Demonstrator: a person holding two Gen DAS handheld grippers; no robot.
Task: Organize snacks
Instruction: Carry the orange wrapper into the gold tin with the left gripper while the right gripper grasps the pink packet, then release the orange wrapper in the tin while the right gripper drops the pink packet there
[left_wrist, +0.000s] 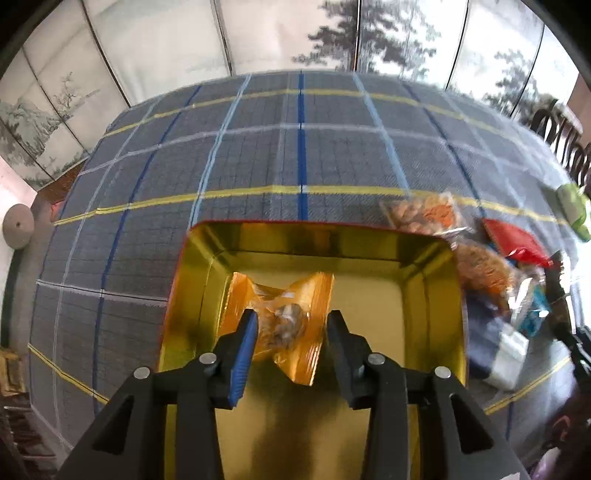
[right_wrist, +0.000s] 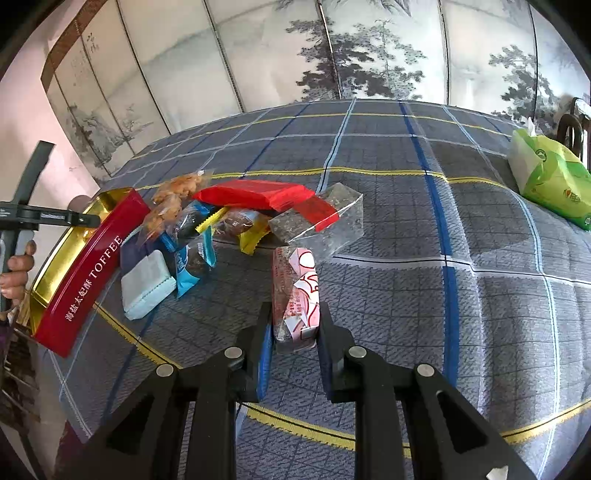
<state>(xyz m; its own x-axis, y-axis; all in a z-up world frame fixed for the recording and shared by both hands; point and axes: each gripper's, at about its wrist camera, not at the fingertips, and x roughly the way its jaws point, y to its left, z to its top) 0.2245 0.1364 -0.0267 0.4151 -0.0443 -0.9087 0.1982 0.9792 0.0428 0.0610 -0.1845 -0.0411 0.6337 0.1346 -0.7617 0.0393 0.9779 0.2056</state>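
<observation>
An orange snack packet (left_wrist: 280, 295) lies inside the gold-lined toffee tin (left_wrist: 321, 236), whose red side (right_wrist: 85, 273) reads TOFFEE. My left gripper (left_wrist: 291, 317) hangs over the tin with the packet between its fingers. The jaws stand slightly apart and do not pinch it. My right gripper (right_wrist: 294, 310) is shut on a pink and white snack packet (right_wrist: 295, 280), held just above the plaid cloth (right_wrist: 406, 258). A pile of loose snacks (right_wrist: 221, 221) lies between the tin and the right gripper, with a flat red packet (right_wrist: 251, 194) on top.
A pale blue packet (right_wrist: 147, 284) lies beside the tin's red wall. A green tissue pack (right_wrist: 550, 177) sits at the far right of the cloth. A hand (right_wrist: 14, 273) grips the left tool at the left edge. A painted folding screen stands behind the table.
</observation>
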